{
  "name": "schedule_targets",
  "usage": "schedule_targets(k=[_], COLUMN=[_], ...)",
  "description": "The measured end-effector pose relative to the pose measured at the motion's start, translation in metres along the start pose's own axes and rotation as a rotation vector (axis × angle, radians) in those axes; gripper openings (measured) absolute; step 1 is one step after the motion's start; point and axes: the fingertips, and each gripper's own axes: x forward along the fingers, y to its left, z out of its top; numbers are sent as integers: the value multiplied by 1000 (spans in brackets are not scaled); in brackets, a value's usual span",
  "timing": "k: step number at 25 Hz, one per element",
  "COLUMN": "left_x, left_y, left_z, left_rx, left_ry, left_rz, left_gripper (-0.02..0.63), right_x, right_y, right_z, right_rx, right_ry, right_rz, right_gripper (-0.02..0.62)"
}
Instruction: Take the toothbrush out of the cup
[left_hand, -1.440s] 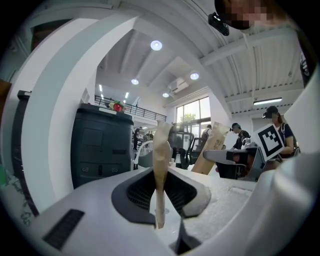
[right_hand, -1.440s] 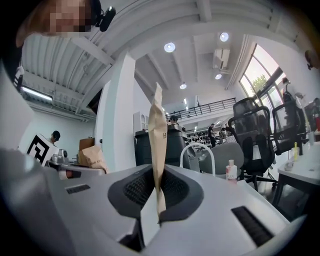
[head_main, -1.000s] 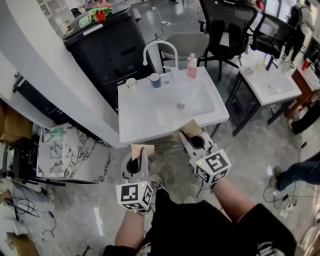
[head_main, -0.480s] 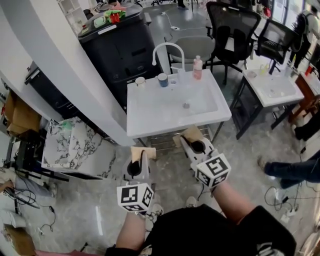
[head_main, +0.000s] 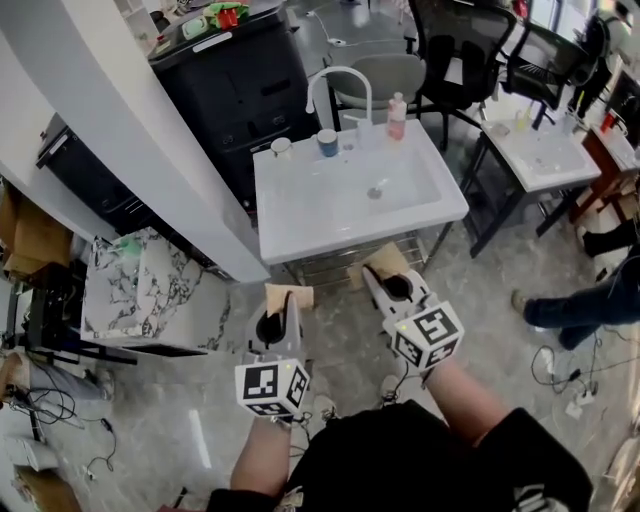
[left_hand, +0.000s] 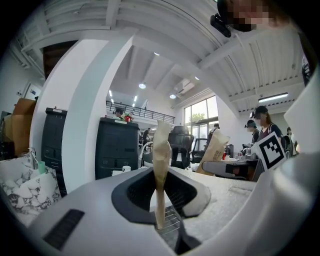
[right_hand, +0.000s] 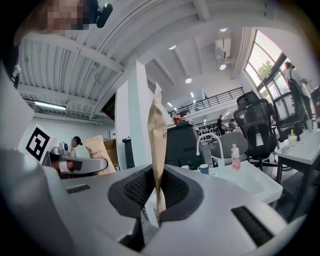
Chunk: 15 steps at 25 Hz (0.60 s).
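A white sink (head_main: 300, 225) stands ahead of me, with a white cup (head_main: 282, 147) and a blue cup (head_main: 327, 143) on its back rim beside the faucet (head_main: 340, 85). No toothbrush can be made out at this distance. My left gripper (head_main: 283, 308) is shut on a piece of brown paper (head_main: 288, 295), seen edge-on between its pads as brown paper (left_hand: 161, 160). My right gripper (head_main: 384, 278) is shut on another brown paper piece (head_main: 386, 260), the upright strip (right_hand: 157, 145). Both grippers hang level, just short of the sink's front edge.
A pink bottle (head_main: 397, 115) and a clear glass (head_main: 362, 132) sit by the faucet. A black cabinet (head_main: 240, 75) stands behind the sink and office chairs (head_main: 470, 50) at the back right. A second table (head_main: 545, 160) and a person's legs (head_main: 575, 305) are on the right.
Both grippers have drawn back from the sink's front edge, and the sink now lies higher in the head view. Each still grips its paper as before.
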Motion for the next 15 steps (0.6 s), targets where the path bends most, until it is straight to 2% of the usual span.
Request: schedule_targets(k=[9,15], left_x=[-19,-31], left_y=[22,28], left_z=[2,1], left_rx=[-9,-21], left_ry=[-22,-12], left_rz=[-70,-78], left_gripper=[51,51], right_x=[-2,-7], right_y=[32,45], right_z=[4,0], right_rx=[-38,-50], right_ry=[-7,6], right_rz=[-65,-76], right_gripper=[28,28])
